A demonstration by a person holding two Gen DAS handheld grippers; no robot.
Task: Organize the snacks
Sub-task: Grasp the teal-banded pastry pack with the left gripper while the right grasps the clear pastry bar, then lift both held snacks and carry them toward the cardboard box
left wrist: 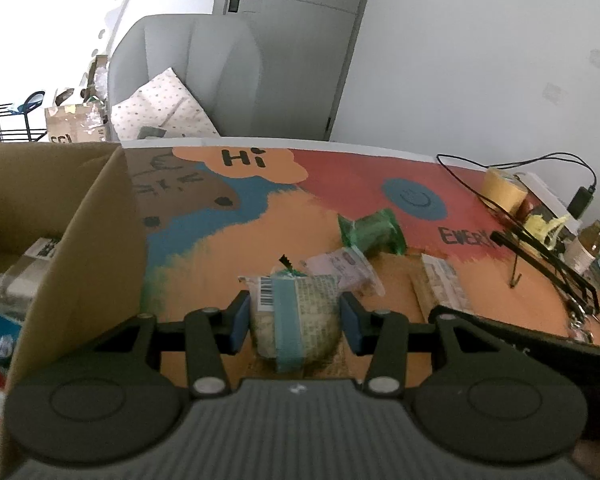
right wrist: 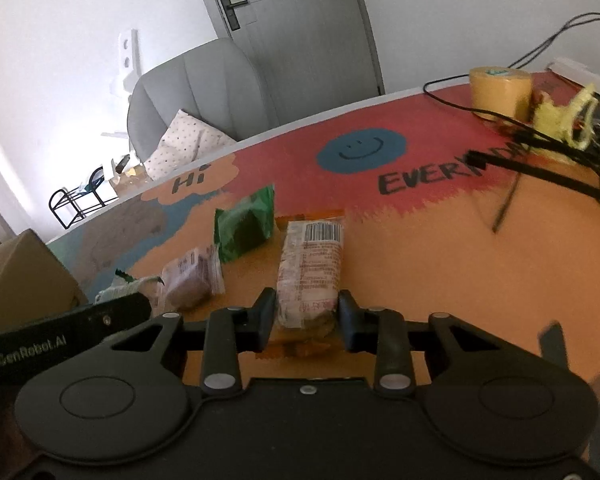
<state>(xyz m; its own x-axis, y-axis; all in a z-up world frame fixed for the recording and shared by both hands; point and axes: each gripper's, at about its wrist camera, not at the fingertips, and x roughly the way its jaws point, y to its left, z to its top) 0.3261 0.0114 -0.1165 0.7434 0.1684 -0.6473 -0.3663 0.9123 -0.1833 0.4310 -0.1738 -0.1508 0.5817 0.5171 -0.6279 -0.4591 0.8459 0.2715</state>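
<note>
My left gripper is closed on a pale snack packet with a light-blue band, both blue pads pressed against its sides, just beside the open cardboard box that stands at the table's left edge. Inside that box I can make out a few packaged items, though not what they are. My right gripper is clamped on a long brownish snack bar with a barcode, whose far end points toward the middle of the table; I cannot tell whether the bar is lifted or resting on the surface. Between my two grippers, nearer the middle of the painted tabletop, lie a green wrapped snack and, just beside it on the near side, a pinkish clear packet. Toward the table's far right corner I see a yellow tape roll with black cables running past it and a crumpled yellow thing next to it. Beyond the far edge stands a grey chair holding a dotted cushion.
</note>
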